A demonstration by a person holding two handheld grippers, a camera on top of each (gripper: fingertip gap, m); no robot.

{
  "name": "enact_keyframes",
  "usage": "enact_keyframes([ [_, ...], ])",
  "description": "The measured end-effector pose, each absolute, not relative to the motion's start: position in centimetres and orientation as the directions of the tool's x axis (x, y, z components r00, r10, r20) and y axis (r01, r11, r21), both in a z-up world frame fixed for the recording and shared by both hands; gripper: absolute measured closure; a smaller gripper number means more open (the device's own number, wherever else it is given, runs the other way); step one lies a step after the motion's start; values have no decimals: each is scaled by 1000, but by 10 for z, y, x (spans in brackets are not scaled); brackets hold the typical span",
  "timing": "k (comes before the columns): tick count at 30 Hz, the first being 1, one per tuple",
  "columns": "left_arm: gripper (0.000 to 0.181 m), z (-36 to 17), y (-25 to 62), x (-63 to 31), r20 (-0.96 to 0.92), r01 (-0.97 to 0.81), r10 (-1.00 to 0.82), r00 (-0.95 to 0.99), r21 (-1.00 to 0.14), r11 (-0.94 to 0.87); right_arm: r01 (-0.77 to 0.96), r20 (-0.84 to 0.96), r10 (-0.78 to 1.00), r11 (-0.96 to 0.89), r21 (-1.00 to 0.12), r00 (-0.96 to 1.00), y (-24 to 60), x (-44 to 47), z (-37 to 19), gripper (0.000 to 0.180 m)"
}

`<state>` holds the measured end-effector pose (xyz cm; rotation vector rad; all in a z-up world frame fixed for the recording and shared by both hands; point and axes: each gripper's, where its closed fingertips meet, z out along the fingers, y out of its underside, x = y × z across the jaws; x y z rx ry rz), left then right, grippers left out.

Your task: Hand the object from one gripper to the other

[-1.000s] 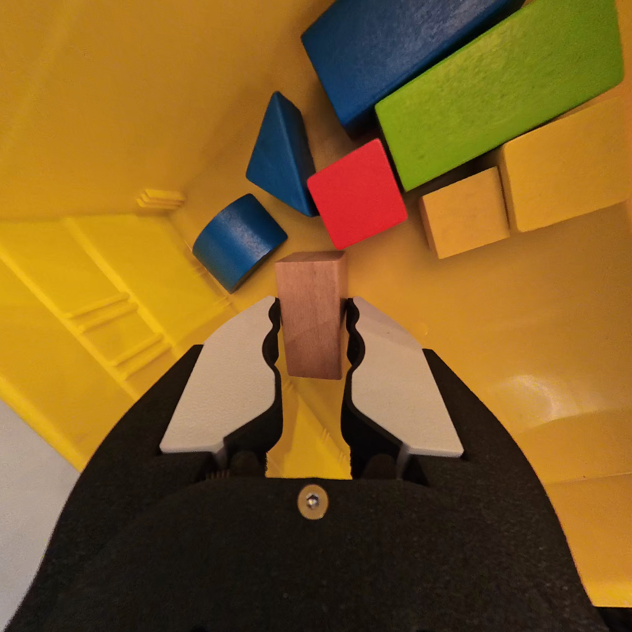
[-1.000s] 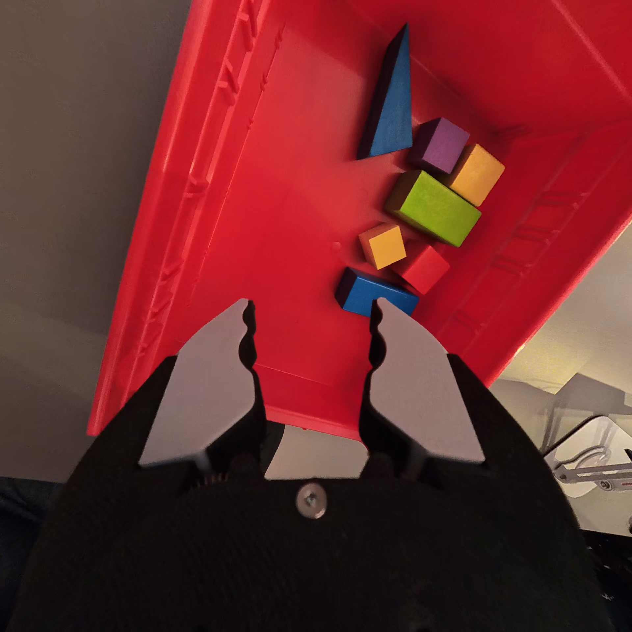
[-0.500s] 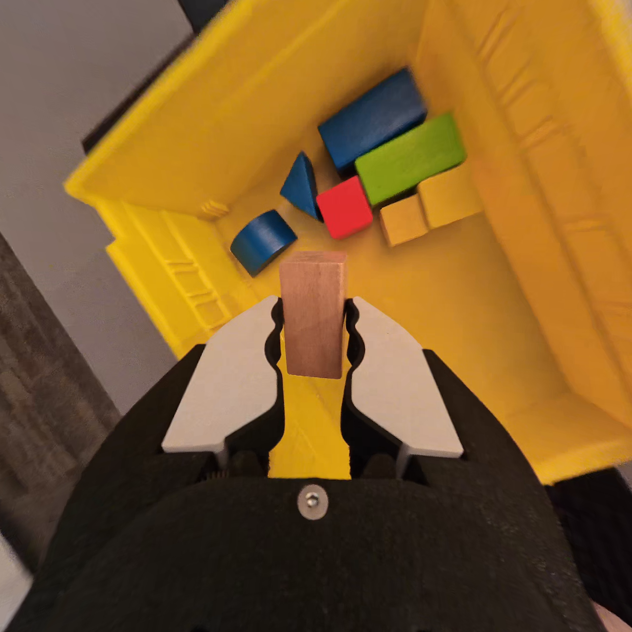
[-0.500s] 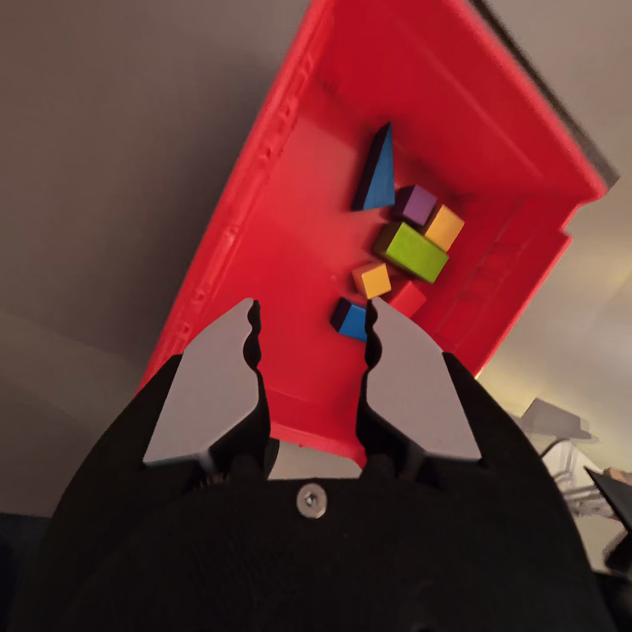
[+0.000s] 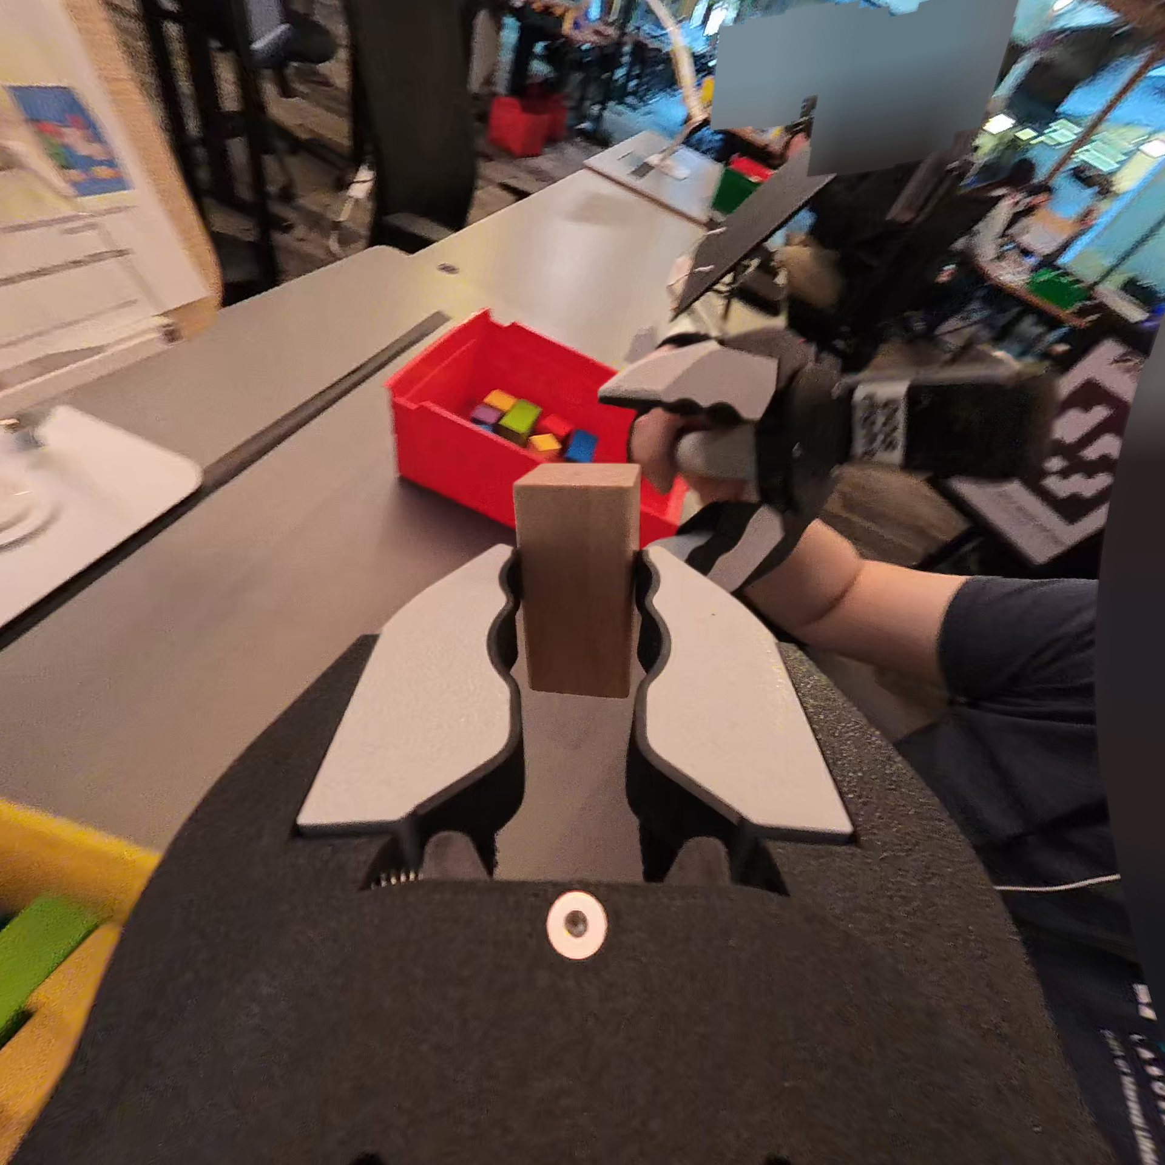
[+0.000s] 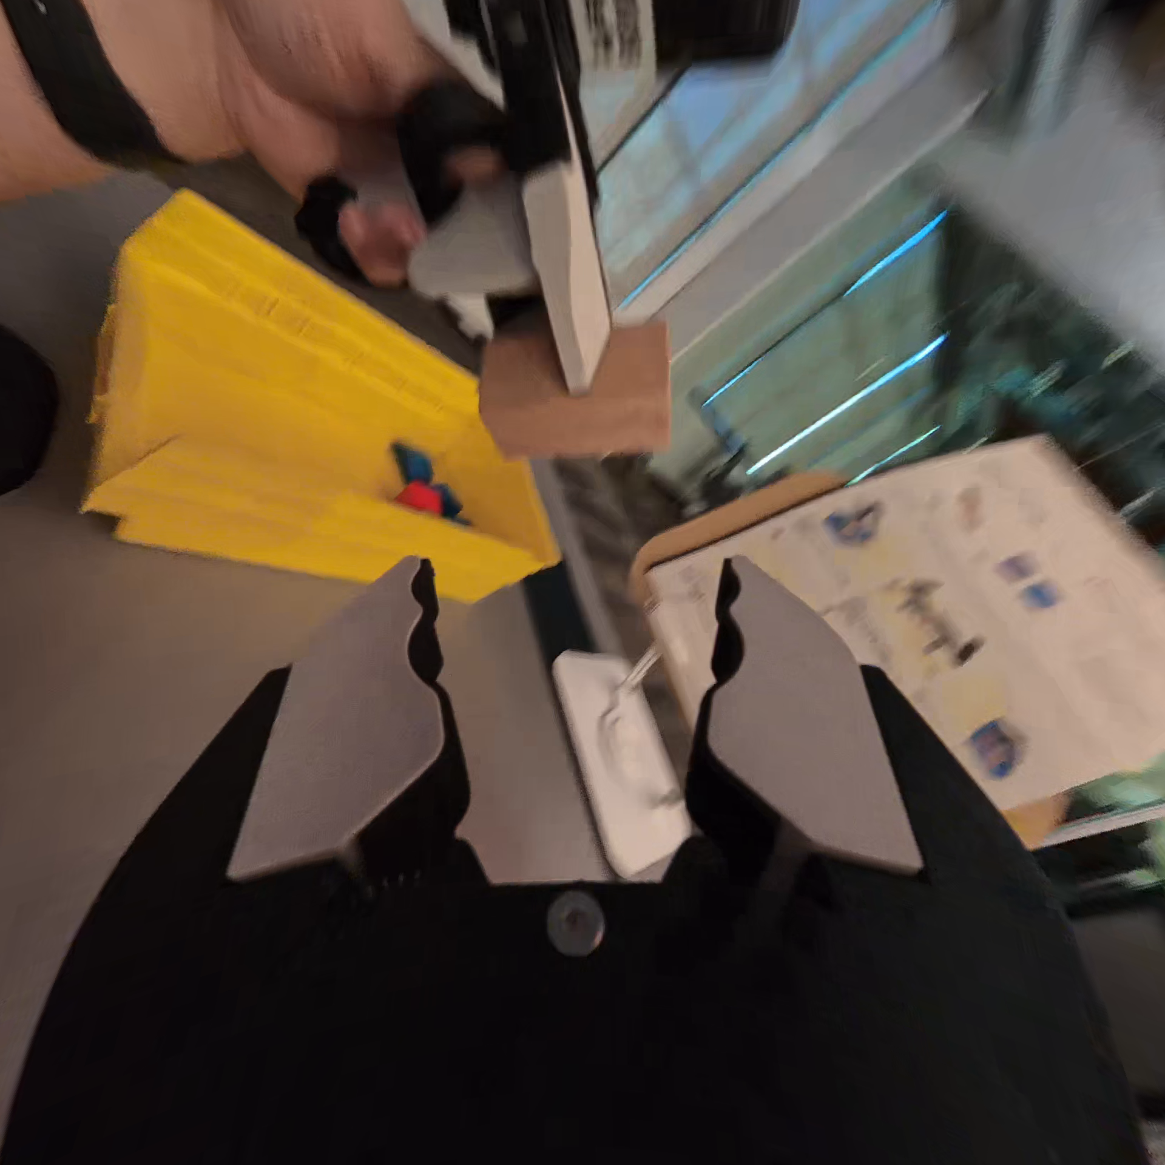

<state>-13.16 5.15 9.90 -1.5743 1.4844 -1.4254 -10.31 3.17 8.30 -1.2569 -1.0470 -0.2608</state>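
Above the bench (image 5: 220,605), the left claw (image 5: 577,570) grips a plain wooden block (image 5: 577,586) by its long sides, about half of it jutting past the fingertips. That free half is likely left bare so the other claw has something to take. The right claw (image 6: 573,586) stands wide and empty, with the block (image 6: 630,410) ahead of it and off its line, so no contact yet; this view is blurred. In the left view the right claw (image 5: 687,435) hangs beside the block, turned on its side, which suggests it means to close across the faces the left fingers do not cover. A red bin (image 5: 454,454) of coloured blocks sits on the bench behind, a yellow bin (image 6: 302,403) on the other side. My guess is that the block is bound for the red one. The handover is in its approach stage; the risk is a clash of fingertips if the right claw closes too near the left.
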Motion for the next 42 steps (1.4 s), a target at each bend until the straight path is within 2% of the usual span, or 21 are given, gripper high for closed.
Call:
enact_keyframes([
  [2,147,104,37,-124,363,-338,-901,-236,-900,-274,678,810,262,446,-584,525,25,-113,93,98],
  [7,147,108,14,-111,426,-331,-839,-338,-888,-318,663,813,182,495,-561,553,20,-119,104,100],
  [16,147,106,0,-109,438,-353,-805,-400,-884,-306,660,811,193,493,-567,552,17,-121,106,112],
  [21,146,107,1,-107,429,-340,-811,-398,-890,-304,658,804,219,477,-583,553,17,-120,106,112],
  [23,137,109,5,-108,434,-328,-813,-389,-890,-318,657,794,273,451,-604,543,17,-119,102,112],
  [25,130,111,16,-111,425,-308,-836,-347,-894,-326,700,789,317,364,-614,527,20,-105,98,112],
  [27,131,117,26,-119,409,-276,-855,-319,-903,-330,743,748,367,191,-642,553,22,-70,95,112],
  [28,132,119,30,-124,409,-270,-858,-311,-903,-333,739,695,394,54,-671,602,21,-43,91,112],
  [30,133,121,34,-131,400,-270,-868,-294,-906,-326,642,498,422,-340,-688,758,5,21,64,112],
  [32,136,123,37,-135,392,-261,-875,-284,-910,-323,474,341,330,-645,-599,880,-22,79,29,112],
  [35,138,126,36,-137,399,-257,-868,-295,-908,-330,218,234,124,-872,-439,964,-54,142,-14,112],
  [39,140,122,35,-136,403,-277,-869,-287,-904,-327,2,91,-15,-981,-192,996,-87,171,-68,112],
  [42,144,118,34,-136,393,-298,-877,-274,-902,-311,-62,22,-62,-998,6,998,-113,178,-101,112],
])
